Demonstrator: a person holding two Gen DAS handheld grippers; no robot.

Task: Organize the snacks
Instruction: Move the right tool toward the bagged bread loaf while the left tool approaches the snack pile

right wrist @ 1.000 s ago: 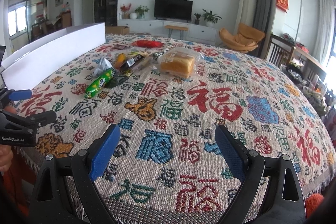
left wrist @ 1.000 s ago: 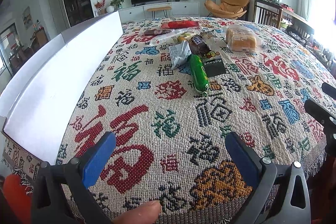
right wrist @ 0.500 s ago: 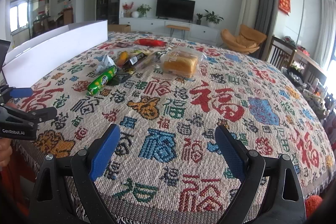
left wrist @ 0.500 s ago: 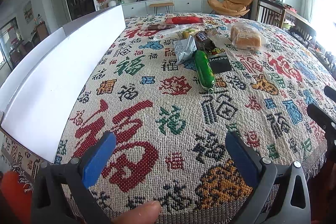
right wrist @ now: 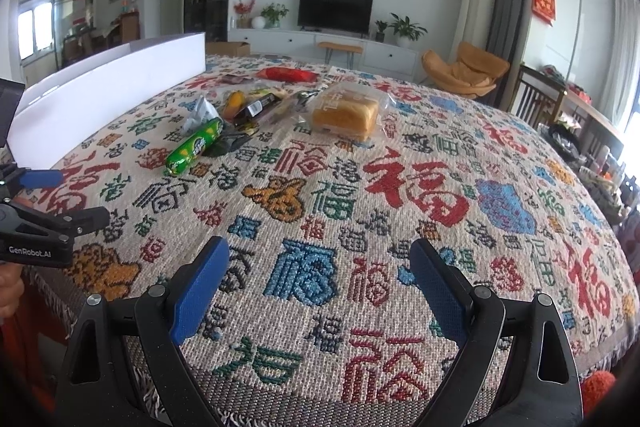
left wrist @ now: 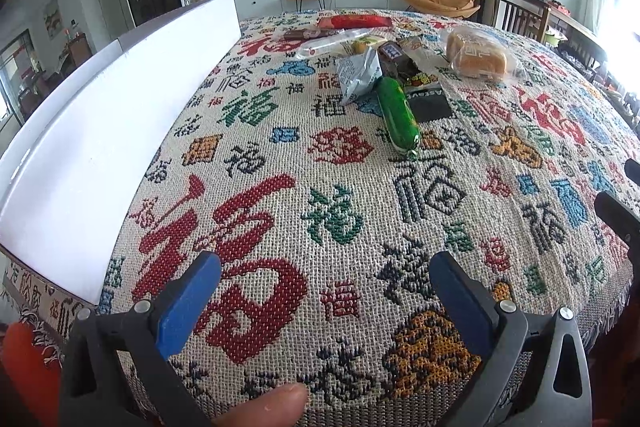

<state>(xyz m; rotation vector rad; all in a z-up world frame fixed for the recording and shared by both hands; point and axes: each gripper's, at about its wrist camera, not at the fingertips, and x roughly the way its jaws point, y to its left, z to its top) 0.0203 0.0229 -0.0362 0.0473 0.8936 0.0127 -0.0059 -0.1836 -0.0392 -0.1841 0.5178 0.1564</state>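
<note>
A pile of snacks lies mid-table on the patterned cloth: a green tube pack (left wrist: 397,114) (right wrist: 195,146), a bagged bread loaf (left wrist: 477,57) (right wrist: 345,114), a silver-blue pouch (left wrist: 357,73), a dark wrapped bar (right wrist: 256,108), a black packet (left wrist: 428,104) and a red pack (left wrist: 354,22) (right wrist: 286,73) at the far side. My left gripper (left wrist: 324,297) hovers open over the near table edge, well short of the pile, nothing between its blue pads. My right gripper (right wrist: 318,277) is open too, to the right of the left one, also empty.
A long white box wall (left wrist: 100,131) (right wrist: 112,87) runs along the left side of the table. The cloth's fringed edge (right wrist: 280,403) is just under the grippers. A thumb tip (left wrist: 268,403) shows at the bottom. Chairs and a dark wooden table stand at the right.
Both grippers have edged forward over the table toward the snacks; the pile looks slightly nearer. Both stay open and the snacks have not moved.
</note>
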